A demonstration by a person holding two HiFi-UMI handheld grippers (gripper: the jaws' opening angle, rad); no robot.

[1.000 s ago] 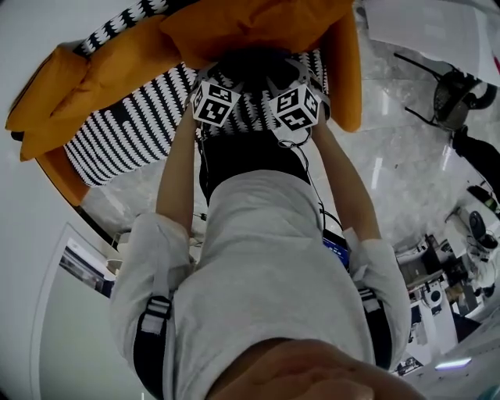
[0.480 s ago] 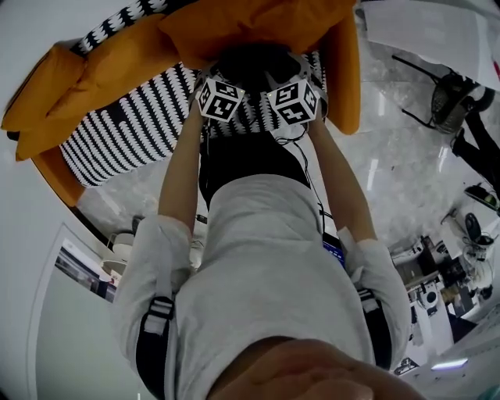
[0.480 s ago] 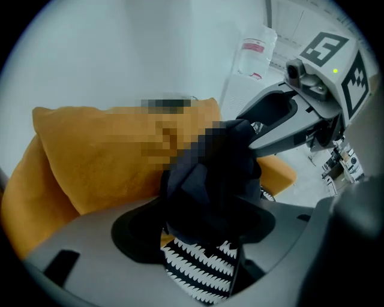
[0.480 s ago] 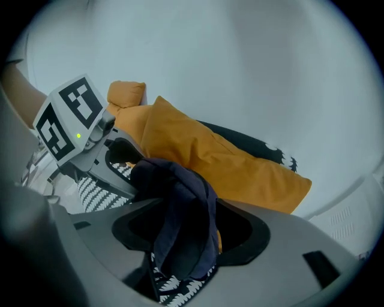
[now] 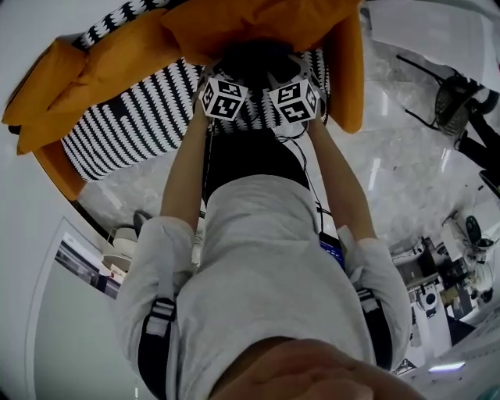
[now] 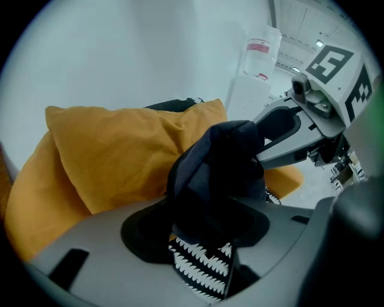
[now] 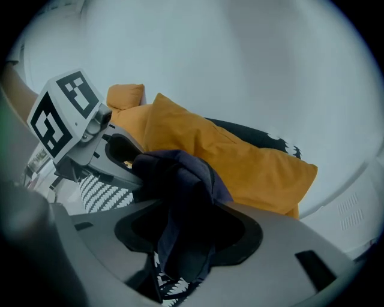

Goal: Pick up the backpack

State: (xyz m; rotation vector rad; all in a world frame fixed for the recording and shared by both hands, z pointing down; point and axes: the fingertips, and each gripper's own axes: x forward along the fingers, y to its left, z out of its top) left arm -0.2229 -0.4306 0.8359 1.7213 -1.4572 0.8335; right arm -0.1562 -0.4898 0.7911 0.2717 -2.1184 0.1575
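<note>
Matt grey plastic left tongs (image 6: 203,238) and right tongs (image 7: 180,240); between them, the backpack's (image 6: 222,171) dark matt cloth; behind, a cushion's (image 6: 120,156) orange weave.

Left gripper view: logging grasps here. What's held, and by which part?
A top fold of the backpack sits between the jaws of the left gripper, which have just been closing; a clamp cannot be told yet.

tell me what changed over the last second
The left tongs have just been closing on the backpack fabric between them; a firm pinch is not clear. The right tongs closed slightly and are still wide around the fabric. The backpack and the orange cushions stayed put.
</note>
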